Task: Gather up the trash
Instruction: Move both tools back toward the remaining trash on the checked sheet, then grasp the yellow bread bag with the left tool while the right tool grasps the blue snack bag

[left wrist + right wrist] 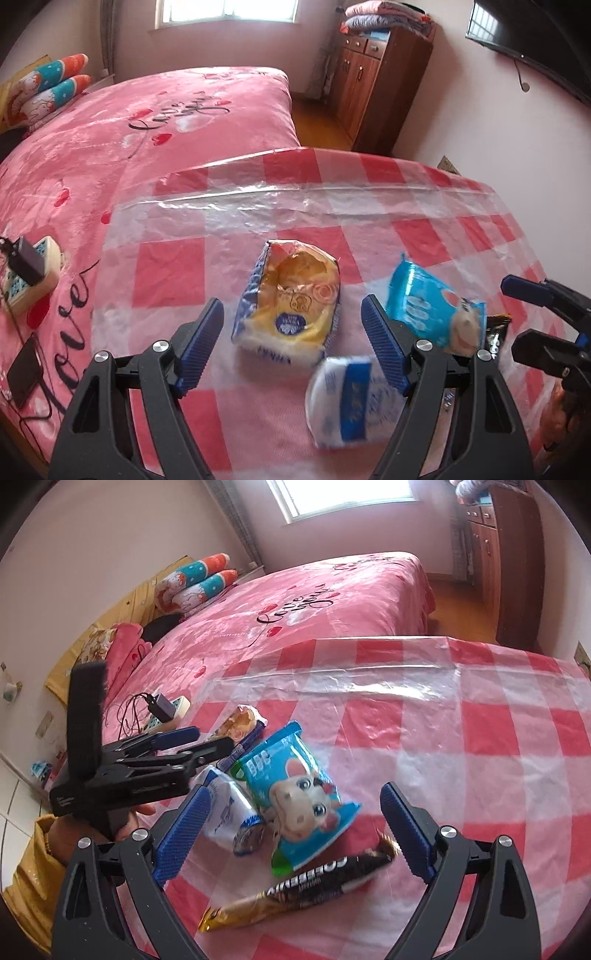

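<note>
Surface: a worktop (332,221) covered by a red-and-white checked cloth under a clear plastic sheet, set against a bed with a pink "love you" blanket (166,122).
Trash, centre: a yellow-and-blue plastic bread wrapper (291,299), torn open at its top, lies flat on the worktop.
Trash, near: a white-and-blue crumpled plastic packet (347,398) lies just beside the bread wrapper, on the near side.
Trash, right: a light-blue snack bag printed with a cartoon cow (295,794) lies beside the white-and-blue packet; a black-and-gold chocolate bar wrapper (314,886) touches its lower edge.
Left claw (291,321): open and empty, both blue ribbed pads clear of any item; it hangs over the bread wrapper, which shows between the fingers. In the right wrist view the same claw (207,740) enters from the left, carried by a hand in a yellow sleeve (33,878).
Right claw (295,823): open and empty, fingers spread on either side of the cow-print bag and the chocolate bar wrapper, touching neither.
Bed, left edge: a black charger on a white power strip (29,273), and a dark phone (24,369).
</note>
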